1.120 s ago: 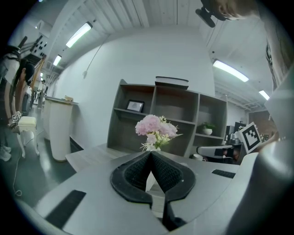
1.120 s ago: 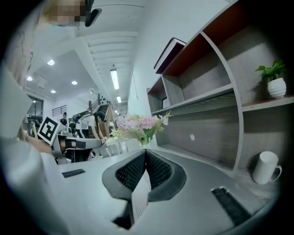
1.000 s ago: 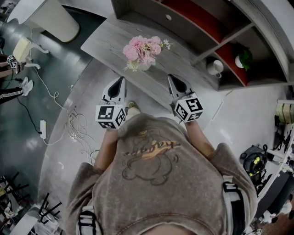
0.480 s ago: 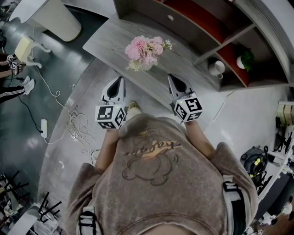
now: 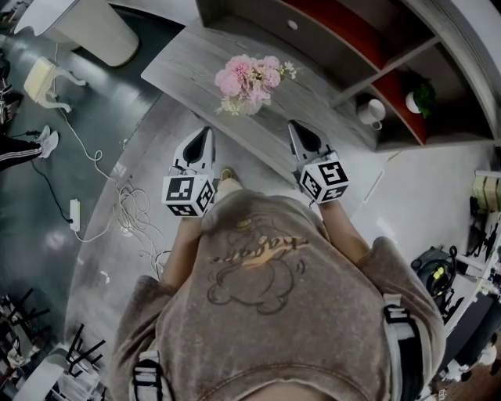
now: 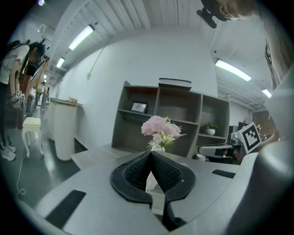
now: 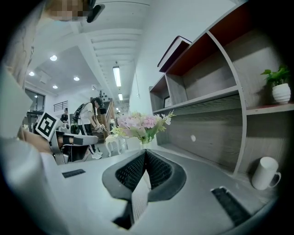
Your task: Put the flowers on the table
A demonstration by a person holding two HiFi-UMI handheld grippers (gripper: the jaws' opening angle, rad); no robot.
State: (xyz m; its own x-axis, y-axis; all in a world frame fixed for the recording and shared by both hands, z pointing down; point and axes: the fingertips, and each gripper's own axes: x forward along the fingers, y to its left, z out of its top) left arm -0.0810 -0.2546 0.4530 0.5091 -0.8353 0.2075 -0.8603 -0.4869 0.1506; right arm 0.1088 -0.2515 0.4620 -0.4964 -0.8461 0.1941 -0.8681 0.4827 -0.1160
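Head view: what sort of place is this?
Probably a lab or studio dressed as a home or office room: a wood-grain table with pink flowers, a shelf unit holding a white mug and potted plant, and loose cables with a power strip on the floor.

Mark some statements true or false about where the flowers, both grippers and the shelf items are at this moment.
1. The bunch of pink flowers stands on the grey wood-grain table. True.
2. The right gripper holds the flowers. False: its jaws are together with nothing between them, and it is short of the flowers.
3. The left gripper has its jaws together and holds nothing. True.
4. The white ceramic mug sits on the table beside the flowers. False: it stands in a compartment of the grey shelf unit.
5. The small green potted plant lies on the floor. False: it stands upright in the shelf unit.
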